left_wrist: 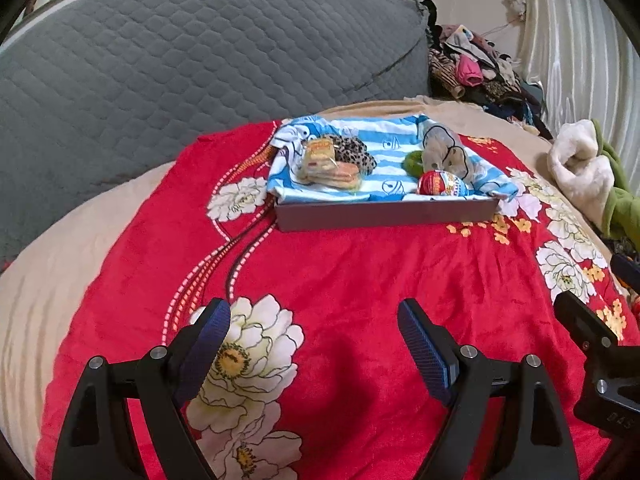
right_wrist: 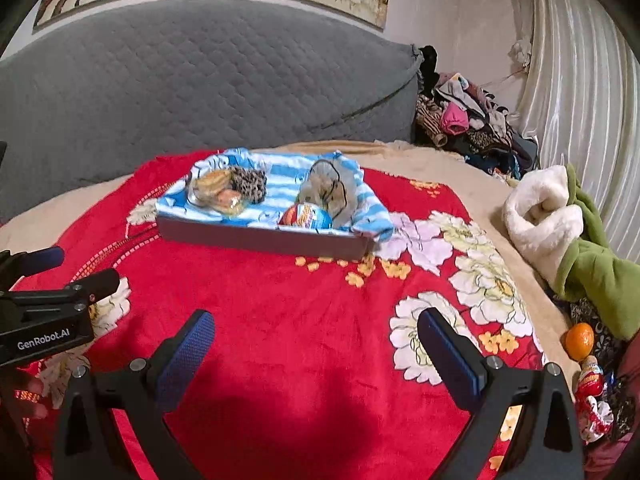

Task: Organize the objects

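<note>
Fingers point(left_wrist: 218, 328) apart above plush blanket point(left_wrist: 340, 280)

Grey tray point(left_wrist: 384, 214) on red blanket, striped-cloth lined, holding wrapped cakes point(left_wrist: 328, 164), red egg point(left_wrist: 440, 184), leopard scrunchie point(left_wrist: 354, 152)

A bed point(left_wrist: 52, 264) carries everything — a beige cover under a red floral blanket point(left_wrist: 340, 280). On the blanket sits a grey tray point(left_wrist: 384, 214), near its far edge. Off the blanket's right side, on the beige cover, lie a white-and-green fleece bundle point(right_wrist: 560, 236), an orange point(right_wrist: 579, 341) and a red wrapper point(right_wrist: 592, 400) — the last two close together.
</note>
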A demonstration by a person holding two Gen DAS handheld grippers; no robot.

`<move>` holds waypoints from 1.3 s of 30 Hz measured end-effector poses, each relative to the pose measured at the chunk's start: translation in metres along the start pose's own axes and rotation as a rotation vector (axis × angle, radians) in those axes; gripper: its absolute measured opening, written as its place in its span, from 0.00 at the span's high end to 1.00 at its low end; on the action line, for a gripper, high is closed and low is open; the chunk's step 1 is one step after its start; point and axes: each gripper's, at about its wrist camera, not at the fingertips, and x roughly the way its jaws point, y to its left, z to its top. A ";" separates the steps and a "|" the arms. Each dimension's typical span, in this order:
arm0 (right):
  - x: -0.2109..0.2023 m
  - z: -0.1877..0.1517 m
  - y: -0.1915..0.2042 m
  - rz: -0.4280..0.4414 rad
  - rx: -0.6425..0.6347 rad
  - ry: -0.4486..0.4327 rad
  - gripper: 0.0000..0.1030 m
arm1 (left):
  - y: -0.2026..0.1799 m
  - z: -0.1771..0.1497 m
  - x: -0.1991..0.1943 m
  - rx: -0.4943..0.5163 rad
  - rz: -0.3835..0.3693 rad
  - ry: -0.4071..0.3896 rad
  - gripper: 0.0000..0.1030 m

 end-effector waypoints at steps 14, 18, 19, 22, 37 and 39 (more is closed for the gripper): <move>0.002 -0.003 -0.004 0.001 0.006 -0.005 0.01 | -0.001 -0.006 0.010 -0.003 0.009 0.003 0.16; 0.003 -0.006 -0.004 0.001 -0.001 -0.008 0.01 | 0.002 -0.008 0.011 -0.011 0.001 0.000 0.16; 0.004 -0.006 -0.003 0.001 -0.003 -0.008 0.01 | 0.001 -0.008 0.012 -0.007 0.002 -0.004 0.16; 0.005 -0.008 -0.003 0.002 0.004 -0.002 0.01 | 0.000 -0.011 0.014 0.002 0.002 -0.005 0.16; 0.016 -0.022 0.002 0.004 -0.007 0.041 0.01 | 0.008 -0.026 0.032 -0.003 0.029 0.023 0.16; 0.018 -0.023 0.003 0.004 -0.009 0.045 0.01 | 0.008 -0.027 0.034 -0.003 0.028 0.030 0.16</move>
